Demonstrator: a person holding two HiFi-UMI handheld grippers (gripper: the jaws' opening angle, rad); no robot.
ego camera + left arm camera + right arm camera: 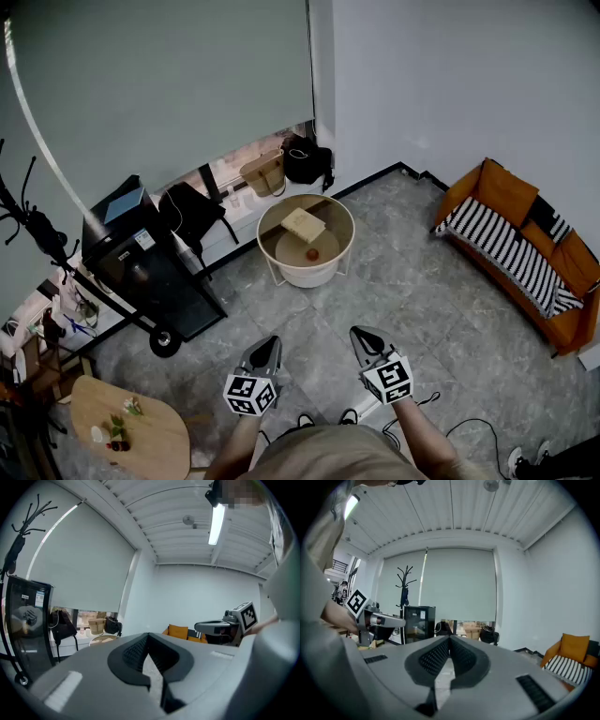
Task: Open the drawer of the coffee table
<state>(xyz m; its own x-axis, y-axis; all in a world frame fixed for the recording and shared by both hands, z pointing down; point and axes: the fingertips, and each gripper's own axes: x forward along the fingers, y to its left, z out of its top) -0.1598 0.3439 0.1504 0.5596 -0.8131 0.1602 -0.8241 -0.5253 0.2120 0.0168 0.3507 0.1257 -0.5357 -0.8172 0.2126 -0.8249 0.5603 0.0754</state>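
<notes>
**Both jaws shut, coffee table well ahead**

The left gripper point(270, 343) and right gripper point(359, 334) hover side by side, jaws closed on nothing. Open grey stone floor point(412, 272) separates them from the round white glass-topped coffee table point(302, 276) near the wall. An orange sofa point(511, 192) stands well right.

Wooden table point(159, 436) cut by bottom edge (small red thing point(312, 253) unidentifiable)

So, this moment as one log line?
left gripper: shut, empty | right gripper: shut, empty | coffee table: ahead, untouched
</notes>
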